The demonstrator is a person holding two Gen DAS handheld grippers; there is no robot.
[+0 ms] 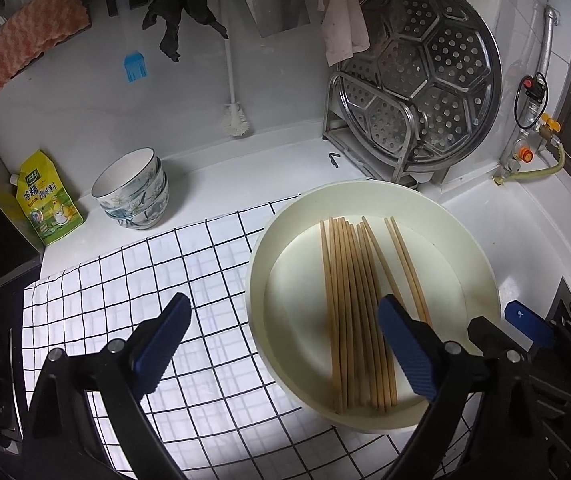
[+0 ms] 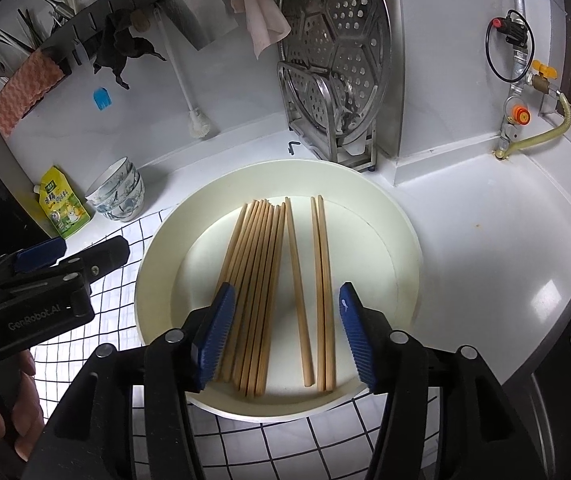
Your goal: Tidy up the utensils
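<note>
Several wooden chopsticks (image 1: 349,300) lie side by side in a cream round tray (image 1: 469,248) on a checked cloth (image 1: 189,264). In the right wrist view the chopsticks (image 2: 257,280) form a tight bundle, with one single stick (image 2: 297,300) and a pair (image 2: 322,292) lying apart to its right in the tray (image 2: 401,236). My left gripper (image 1: 285,320) is open and empty over the tray's left rim. My right gripper (image 2: 285,312) is open and empty, just above the chopsticks' near ends; its fingers straddle the sticks.
Stacked patterned bowls (image 1: 133,192) and a yellow pouch (image 1: 49,204) stand at the back left. A steel rack with a perforated steamer plate (image 1: 417,80) stands behind the tray. A brush (image 1: 235,116), cloths and a hanging rail line the wall. Gas pipes (image 1: 533,120) are at the right.
</note>
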